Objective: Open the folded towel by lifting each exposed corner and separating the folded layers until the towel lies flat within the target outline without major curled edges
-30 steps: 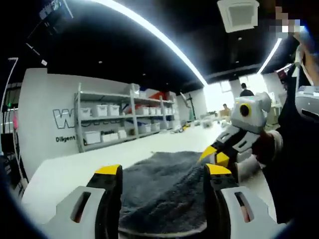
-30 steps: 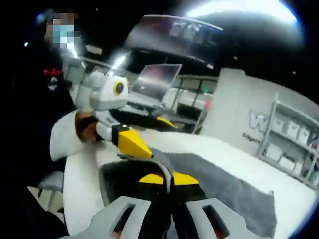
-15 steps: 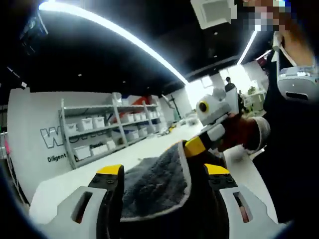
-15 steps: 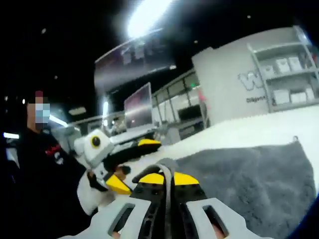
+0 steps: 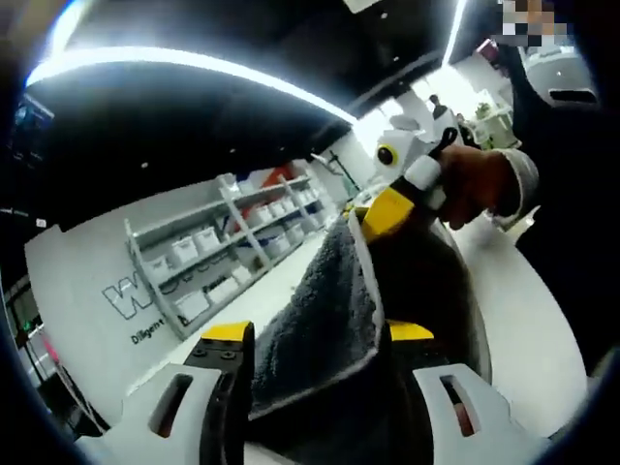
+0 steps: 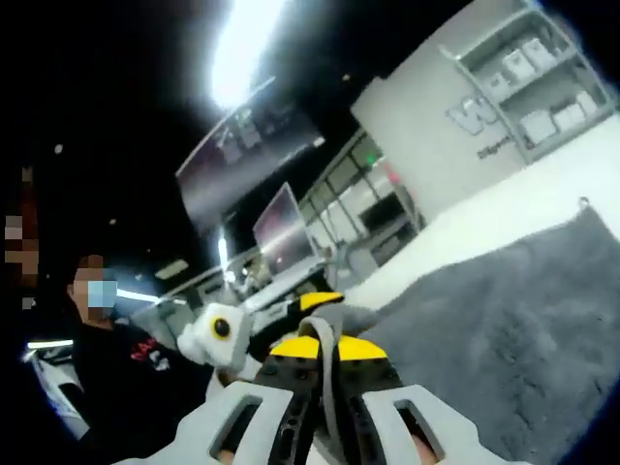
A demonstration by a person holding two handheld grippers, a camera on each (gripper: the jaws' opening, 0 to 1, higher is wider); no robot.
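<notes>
Here the right gripper (image 6: pixel 325 356) pinches the grey towel's (image 6: pixel 504 329) edge between closed jaws, the cloth spreading toward 3 o'clock. The left gripper (image 5: pixel 315 339) stands wide, towel draped between its jaws.

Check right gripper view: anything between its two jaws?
Yes. In the right gripper view the right gripper has its yellow-tipped jaws shut on the pale hem of the grey towel, a thin strip running up between them.
</notes>
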